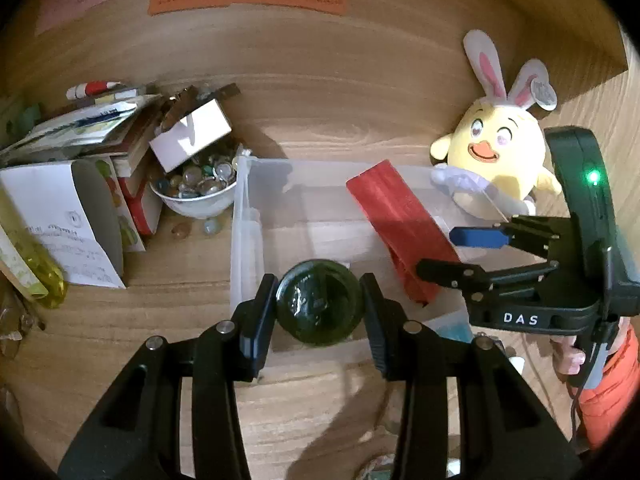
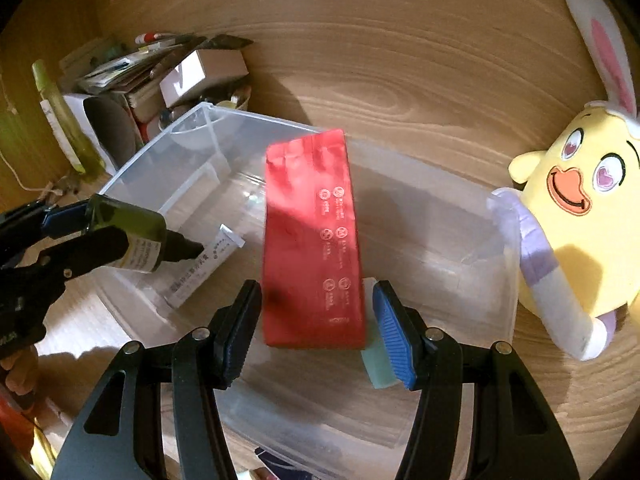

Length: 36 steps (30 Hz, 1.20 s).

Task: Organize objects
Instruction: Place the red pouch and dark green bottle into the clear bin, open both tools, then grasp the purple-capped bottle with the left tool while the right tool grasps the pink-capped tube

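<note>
Clamped low at centre in the left wrist view, the dark green glass bottle [image 1: 316,304] sits between the left gripper [image 1: 318,316] pads over the clear bin [image 1: 244,216]: hard, slick, breakable, best held across its body. Rightward, the right gripper [image 2: 316,332] clenches a red pouch [image 2: 312,240], probably light and crushable, over the same bin.

Black hand-held gripper [image 1: 440,254], blue ribbed pads [image 2: 394,340], silver pivot screws, white "DAS" lettering, green LED; orange sleeve [image 1: 612,384].

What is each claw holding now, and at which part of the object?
Left claw: the dark green bottle, gripped across its body near the base. Right claw: the red pouch, gripped across its lower end, over the clear bin.
</note>
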Motion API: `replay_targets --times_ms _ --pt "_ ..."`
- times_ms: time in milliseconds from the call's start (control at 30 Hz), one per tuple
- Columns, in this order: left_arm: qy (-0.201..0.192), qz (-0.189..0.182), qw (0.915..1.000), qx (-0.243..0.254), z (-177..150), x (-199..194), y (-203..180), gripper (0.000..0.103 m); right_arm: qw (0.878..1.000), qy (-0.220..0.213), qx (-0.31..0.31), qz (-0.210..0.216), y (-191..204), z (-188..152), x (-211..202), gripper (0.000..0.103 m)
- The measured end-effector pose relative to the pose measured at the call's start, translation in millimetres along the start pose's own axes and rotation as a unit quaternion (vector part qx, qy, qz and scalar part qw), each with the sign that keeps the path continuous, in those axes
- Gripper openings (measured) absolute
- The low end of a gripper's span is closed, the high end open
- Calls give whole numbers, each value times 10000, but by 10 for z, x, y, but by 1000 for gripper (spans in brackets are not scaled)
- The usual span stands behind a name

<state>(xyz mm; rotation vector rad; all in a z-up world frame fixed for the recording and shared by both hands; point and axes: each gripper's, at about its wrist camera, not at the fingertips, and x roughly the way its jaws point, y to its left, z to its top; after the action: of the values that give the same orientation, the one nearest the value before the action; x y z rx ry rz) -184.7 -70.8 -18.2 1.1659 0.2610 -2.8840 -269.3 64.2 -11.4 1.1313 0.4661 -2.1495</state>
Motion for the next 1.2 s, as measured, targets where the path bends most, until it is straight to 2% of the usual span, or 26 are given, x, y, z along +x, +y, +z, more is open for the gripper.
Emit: replay_targets --times_ms 67,100,133,200,267,433,467,533,600,733,933,1100,1200 --pt "68 -39 10000 1 -4 -22 -2 44 10000 1 12 -46 2 -3 -40 59" --pt "100 -91 9999 -20 -5 -39 -3 49 10000 -22 25 -74 -4 -11 -83 60" --pt "113 -127 9998 -41 -9 -68 -3 58 9999 -55 23 -85 -1 -21 -127 61" --pt "64 -154 9998 -53 -15 -151 -14 67 9997 -204 15 -130 6 -57 -270 64" --pt "34 -164 9999 -4 -21 -235 -35 69 9993 -359 6 -136 5 -103 -413 70" --pt "-49 -171 9996 203 -96 -507 -98 73 9968 -781 46 -142 68 -298 -815 77" --pt "-70 -165 9995 242 -125 -561 -108 73 9961 -861 63 -182 89 -349 -889 81" --pt "-119 -128 9993 317 -202 -665 -124 86 9942 -1032 52 -307 145 -482 -1021 84" --pt "-171 -65 9990 407 -297 -751 -141 89 9924 -1131 35 -478 205 -620 -1120 84" --pt "-98 12 9985 538 -527 -864 -148 89 9915 -1171 103 -560 295 -887 -1220 84" --pt "123 -52 9988 464 -904 -958 -140 89 9910 -1102 257 -717 420 -1342 -1258 84" --pt "224 -292 9978 552 -1211 -1045 -289 89 9931 -792 470 -726 532 -1672 -1122 84" --pt "307 -529 9963 611 -1341 -1061 -392 82 9935 -702 610 -657 593 -1799 -1062 84"
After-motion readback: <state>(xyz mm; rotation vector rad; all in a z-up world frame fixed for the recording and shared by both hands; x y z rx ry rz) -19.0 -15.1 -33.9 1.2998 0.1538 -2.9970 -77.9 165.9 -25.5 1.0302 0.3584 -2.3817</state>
